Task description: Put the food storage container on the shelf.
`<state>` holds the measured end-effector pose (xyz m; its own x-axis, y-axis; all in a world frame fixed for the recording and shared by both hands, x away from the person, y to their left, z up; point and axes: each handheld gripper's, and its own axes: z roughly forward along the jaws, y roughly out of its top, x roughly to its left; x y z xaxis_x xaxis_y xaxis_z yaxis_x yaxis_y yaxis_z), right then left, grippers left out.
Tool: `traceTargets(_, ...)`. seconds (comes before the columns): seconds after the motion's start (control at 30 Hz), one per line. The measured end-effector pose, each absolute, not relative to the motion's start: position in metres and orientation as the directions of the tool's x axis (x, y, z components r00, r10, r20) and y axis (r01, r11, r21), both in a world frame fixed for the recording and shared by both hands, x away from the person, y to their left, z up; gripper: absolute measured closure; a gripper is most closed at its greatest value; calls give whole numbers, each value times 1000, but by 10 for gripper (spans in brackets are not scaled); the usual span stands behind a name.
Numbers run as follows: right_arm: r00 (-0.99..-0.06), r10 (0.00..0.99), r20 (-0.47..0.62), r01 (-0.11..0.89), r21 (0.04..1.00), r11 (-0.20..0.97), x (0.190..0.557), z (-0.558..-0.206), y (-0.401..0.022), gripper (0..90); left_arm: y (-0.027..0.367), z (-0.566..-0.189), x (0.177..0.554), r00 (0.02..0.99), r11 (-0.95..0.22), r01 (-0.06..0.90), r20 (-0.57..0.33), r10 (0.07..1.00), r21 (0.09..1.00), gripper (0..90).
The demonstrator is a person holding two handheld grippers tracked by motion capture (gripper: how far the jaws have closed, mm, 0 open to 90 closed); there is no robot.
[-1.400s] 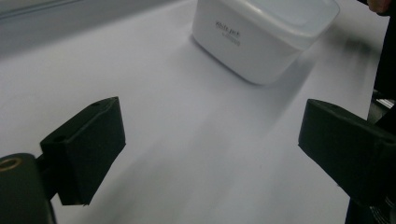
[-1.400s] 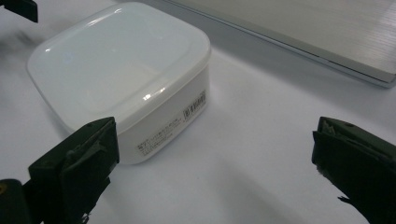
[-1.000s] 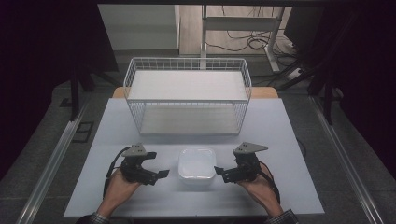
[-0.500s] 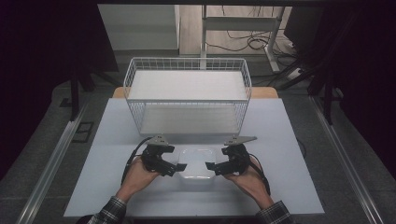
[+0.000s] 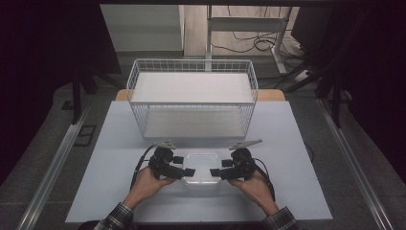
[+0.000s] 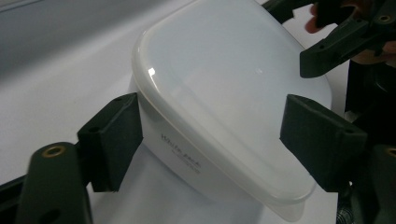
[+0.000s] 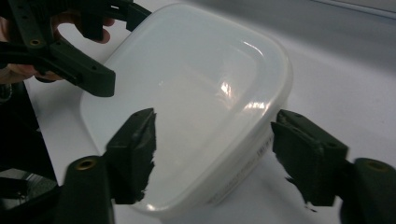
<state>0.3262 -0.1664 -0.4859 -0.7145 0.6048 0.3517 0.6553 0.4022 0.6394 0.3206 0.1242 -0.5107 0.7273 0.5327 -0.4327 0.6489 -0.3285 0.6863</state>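
Box (image 6: pixel 224 93): translucent white plastic, smooth glossy lid with highlights. Left hand-held gripper (image 6: pixel 212 140), right hand-held gripper (image 7: pixel 215 149): matt black plastic, brass-coloured inserts. Basket (image 5: pixel 192 98): white wire. Table (image 5: pixel 297 158): matt, pale.

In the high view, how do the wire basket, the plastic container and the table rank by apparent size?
1. table
2. wire basket
3. plastic container, partly covered by both grippers

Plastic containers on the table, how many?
1. A lidded white plastic container sits at the table's near edge, between the left tool and right tool, before the wire basket.
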Motion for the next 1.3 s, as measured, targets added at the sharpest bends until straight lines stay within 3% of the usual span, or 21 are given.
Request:
traceTargets(0.03,-707,613,352,660,640,394,322,-483,-170,426,128,-508,318,713,-318,664,-446,540,676,284)
traceTargets(0.2,-692,620,370,677,632,377,317,-480,-175,520,136,-502,308,696,-296,680,-462,550,671,511)
traceTargets(0.23,-689,623,370,677,635,372,316,-479,-175,542,138,-500,304,693,-289,681,-463,553,673,511)
traceTargets(0.27,-679,630,377,684,635,359,313,-477,-177,586,138,-499,300,691,-285,679,-458,560,676,567)
traceTargets(0.47,-644,659,389,708,630,319,304,-474,-178,652,140,-496,290,664,-230,691,-476,577,685,641)
traceTargets(0.63,-633,673,383,691,670,270,304,-469,-181,780,150,-497,290,649,-153,697,-527,549,700,807)
traceTargets(0.9,-651,700,294,636,715,291,301,-467,-174,782,146,-493,289,645,-160,668,-458,612,727,812)
traceTargets(1.3,-677,689,256,577,766,283,307,-449,-167,781,151,-470,291,646,-143,620,-399,650,771,810)
